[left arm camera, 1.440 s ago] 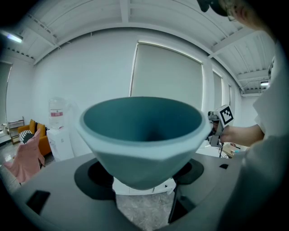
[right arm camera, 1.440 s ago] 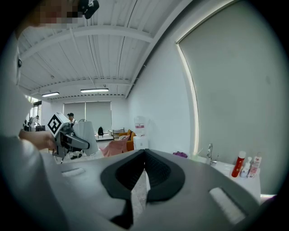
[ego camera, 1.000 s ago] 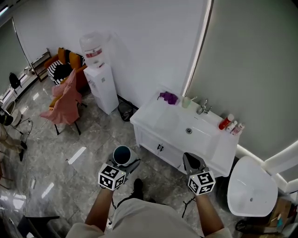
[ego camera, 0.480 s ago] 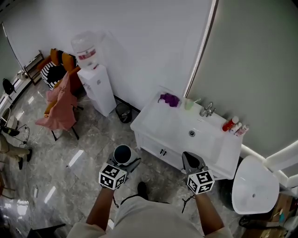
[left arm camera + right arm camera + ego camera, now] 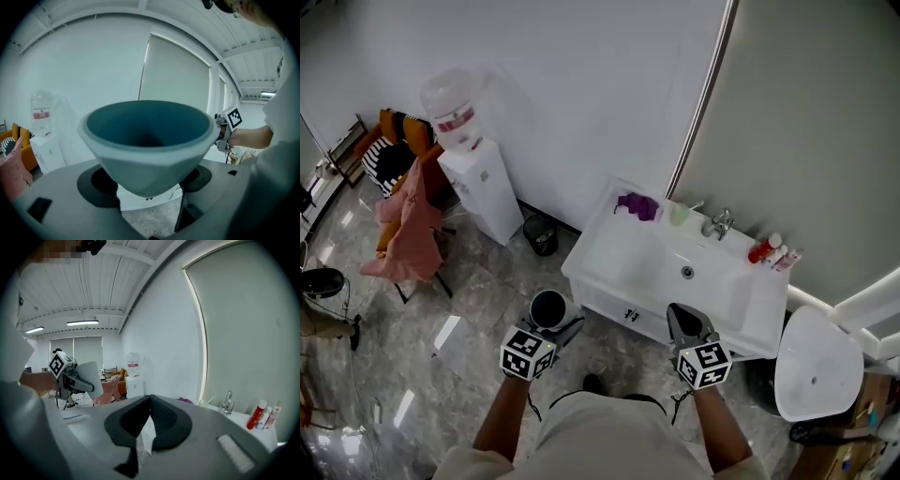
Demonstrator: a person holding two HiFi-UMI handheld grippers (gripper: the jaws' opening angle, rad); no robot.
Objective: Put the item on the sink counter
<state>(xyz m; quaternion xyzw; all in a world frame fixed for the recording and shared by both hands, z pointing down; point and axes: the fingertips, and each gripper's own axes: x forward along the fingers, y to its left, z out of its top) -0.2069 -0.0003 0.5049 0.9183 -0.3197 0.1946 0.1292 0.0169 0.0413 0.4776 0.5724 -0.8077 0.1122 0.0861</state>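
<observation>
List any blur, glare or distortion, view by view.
Head view: wide-angle bends the wall light strip; the glossy floor shows glare patches. Left gripper view: fisheye with dark corners, and the close cup looks soft. Right gripper view: same fisheye curve and dark corners.

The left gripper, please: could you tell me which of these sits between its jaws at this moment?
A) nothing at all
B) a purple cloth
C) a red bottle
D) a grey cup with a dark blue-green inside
D: the left gripper view shows the cup filling the space between the jaws of the left gripper, which grip it at its base.
</observation>
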